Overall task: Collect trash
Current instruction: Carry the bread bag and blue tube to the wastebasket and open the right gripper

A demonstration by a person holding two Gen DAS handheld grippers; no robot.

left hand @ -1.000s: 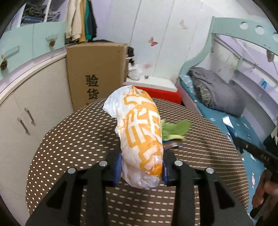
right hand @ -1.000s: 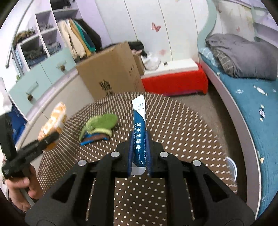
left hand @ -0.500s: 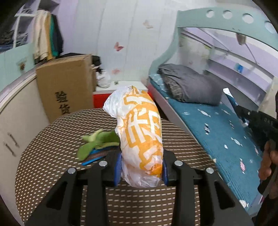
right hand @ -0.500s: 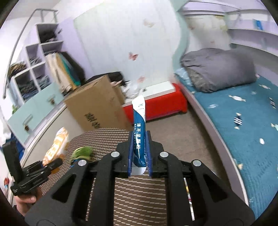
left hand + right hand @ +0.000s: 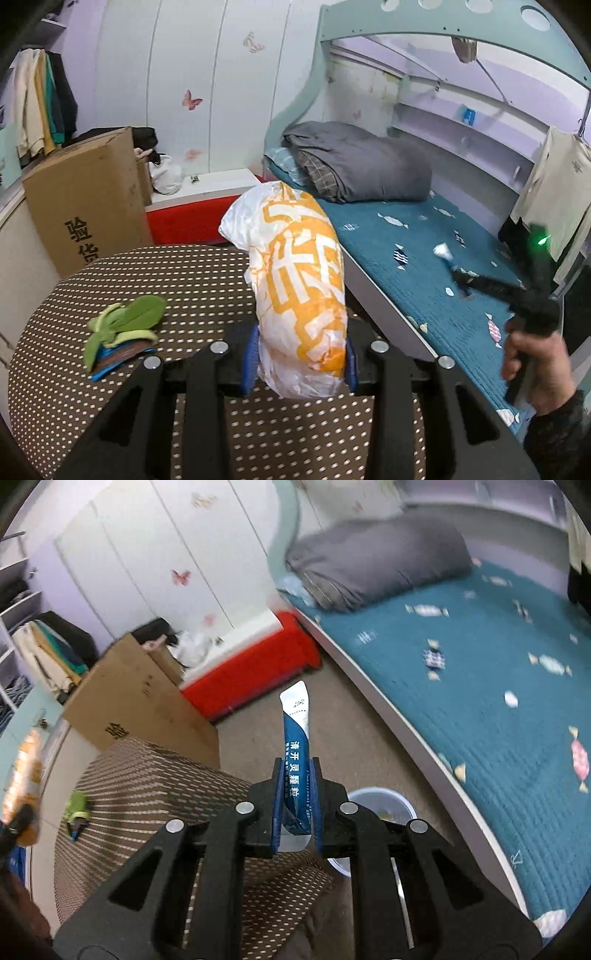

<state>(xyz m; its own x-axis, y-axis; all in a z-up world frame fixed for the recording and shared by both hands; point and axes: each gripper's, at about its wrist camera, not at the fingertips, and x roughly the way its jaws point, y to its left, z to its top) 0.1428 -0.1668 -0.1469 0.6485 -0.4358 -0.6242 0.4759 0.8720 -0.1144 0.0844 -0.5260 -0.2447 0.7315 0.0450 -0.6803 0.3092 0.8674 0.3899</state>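
**Blue sachet over the bin side, orange bag a step behind**

Orange-and-white plastic bag is clamped between the pads of the left gripper, long axis running up and away from the jaws, held above the dotted brown table. Right gripper is closed tight on a blue-and-white sachet, which stands upright out of the jaws.

Key relation: the white bin sits on the floor between table edge and bed, directly below and just beyond the right gripper's tips. Right hand is clearly the nearer one; judged to drop first.

More trash, a green wrapper on a blue one, lies on the table left of the left gripper.

Hidden: most of the bin's mouth is behind the right gripper body; contents unreadable. Right view blurred.
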